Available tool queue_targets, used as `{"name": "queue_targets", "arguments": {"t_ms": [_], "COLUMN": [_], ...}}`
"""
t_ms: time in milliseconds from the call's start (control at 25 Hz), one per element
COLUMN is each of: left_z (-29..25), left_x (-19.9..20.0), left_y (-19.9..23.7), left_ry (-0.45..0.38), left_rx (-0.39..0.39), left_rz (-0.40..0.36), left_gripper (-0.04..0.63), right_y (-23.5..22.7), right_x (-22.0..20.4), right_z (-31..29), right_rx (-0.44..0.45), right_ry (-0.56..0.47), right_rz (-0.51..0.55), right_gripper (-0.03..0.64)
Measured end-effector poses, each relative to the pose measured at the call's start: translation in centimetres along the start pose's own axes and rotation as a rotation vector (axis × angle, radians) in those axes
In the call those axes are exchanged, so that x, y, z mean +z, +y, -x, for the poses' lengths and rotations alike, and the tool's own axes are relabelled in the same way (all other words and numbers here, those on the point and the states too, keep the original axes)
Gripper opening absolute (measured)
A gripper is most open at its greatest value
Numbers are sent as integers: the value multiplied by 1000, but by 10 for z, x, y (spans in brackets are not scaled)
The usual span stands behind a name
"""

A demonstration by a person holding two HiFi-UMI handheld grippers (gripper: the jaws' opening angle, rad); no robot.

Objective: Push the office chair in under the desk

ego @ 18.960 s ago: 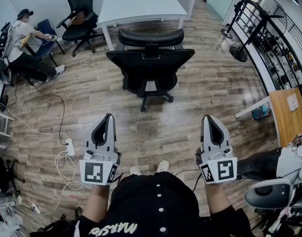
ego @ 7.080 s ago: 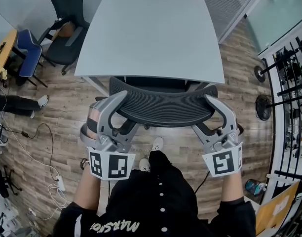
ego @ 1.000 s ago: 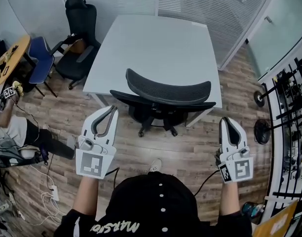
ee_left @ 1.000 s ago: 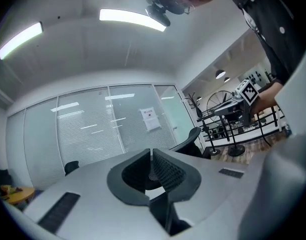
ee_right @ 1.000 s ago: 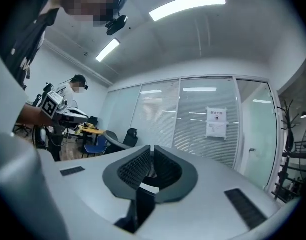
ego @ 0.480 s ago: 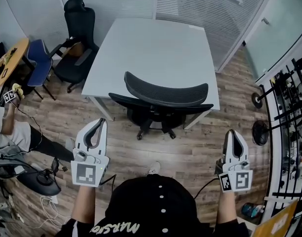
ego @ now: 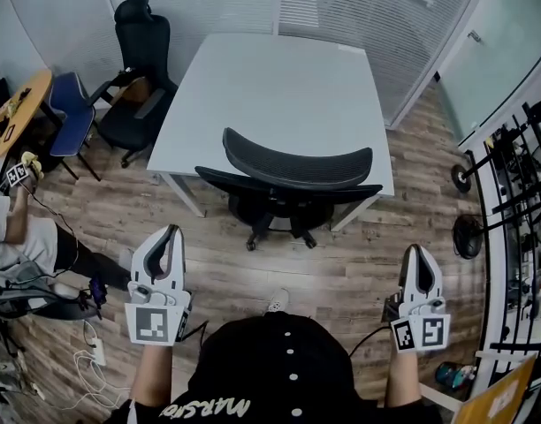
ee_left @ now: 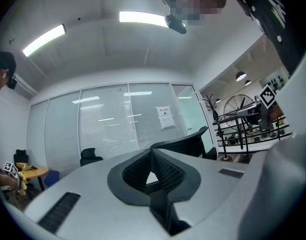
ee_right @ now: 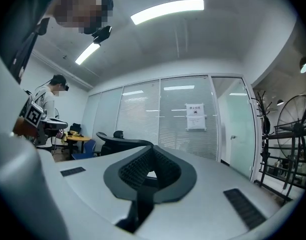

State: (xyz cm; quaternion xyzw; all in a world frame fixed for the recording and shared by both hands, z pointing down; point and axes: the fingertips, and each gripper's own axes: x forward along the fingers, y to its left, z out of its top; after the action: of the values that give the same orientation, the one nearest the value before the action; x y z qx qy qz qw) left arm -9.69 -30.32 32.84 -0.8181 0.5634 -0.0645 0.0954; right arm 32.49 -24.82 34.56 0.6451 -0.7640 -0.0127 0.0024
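**Black mesh office chair (ego: 293, 177) parked at the white desk (ego: 270, 91), both claws pressed shut**

Standing by, I see the office chair drawn up to the desk's near edge. Its curved headrest and the top of its back overlap the white tabletop. The seat is hidden underneath, and the star base with its casters shows on the wooden floor (ego: 341, 268) just below the edge.

The person stands back from it, well apart, with both arms low and neither tool touching the chair. The left gripper (ego: 171, 231) points forward over bare boards. In the left gripper view its ribbed pads (ee_left: 135, 173) meet at the tips, with nothing caught between them. The right gripper (ego: 415, 251) hangs on the far side of the person's body, aimed the same way. The right gripper view shows its pads (ee_right: 135, 170) closed together too, and empty.

Around them, a second black chair (ego: 138, 56) stands against the glass wall (ego: 341, 7) beyond the desk's left corner. A blue chair (ego: 72, 104) is beside it, next to a round wooden table (ego: 14, 113). Another person (ego: 27, 237) is at the left edge of the room, with cables (ego: 89, 353) trailing over the floor nearby. A metal rack (ego: 522, 193) lines the right wall.
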Motion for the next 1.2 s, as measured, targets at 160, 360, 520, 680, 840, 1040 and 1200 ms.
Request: {"name": "queue_targets", "arguments": {"t_ms": [160, 360, 520, 680, 840, 1040, 1200], "left_z": [-3, -5, -7, -8, -9, -9, -8], "left_x": [-1, -2, 1, 5, 6, 10, 9], "left_y": [-3, -6, -8, -11, -16, -19, -18], "left_ry": [26, 16, 16, 8, 28, 28, 27], "left_rx": [9, 15, 10, 5, 11, 7, 7], "left_rz": [-13, 8, 6, -9, 35, 45, 37], "left_gripper": [25, 25, 25, 25, 25, 25, 25], "right_y": [5, 8, 12, 18, 23, 27, 29], "right_x": [1, 1, 1, 3, 4, 6, 5], "right_z": [-1, -2, -5, -6, -7, -7, -7], "right_rx": [-5, -12, -13, -2, 6, 9, 12], "right_ry": [-4, -7, -5, 3, 6, 7, 5], "right_rz": [-4, -3, -7, -2, 3, 6, 13], "right_gripper": [34, 34, 34, 29, 28, 28, 28]}}
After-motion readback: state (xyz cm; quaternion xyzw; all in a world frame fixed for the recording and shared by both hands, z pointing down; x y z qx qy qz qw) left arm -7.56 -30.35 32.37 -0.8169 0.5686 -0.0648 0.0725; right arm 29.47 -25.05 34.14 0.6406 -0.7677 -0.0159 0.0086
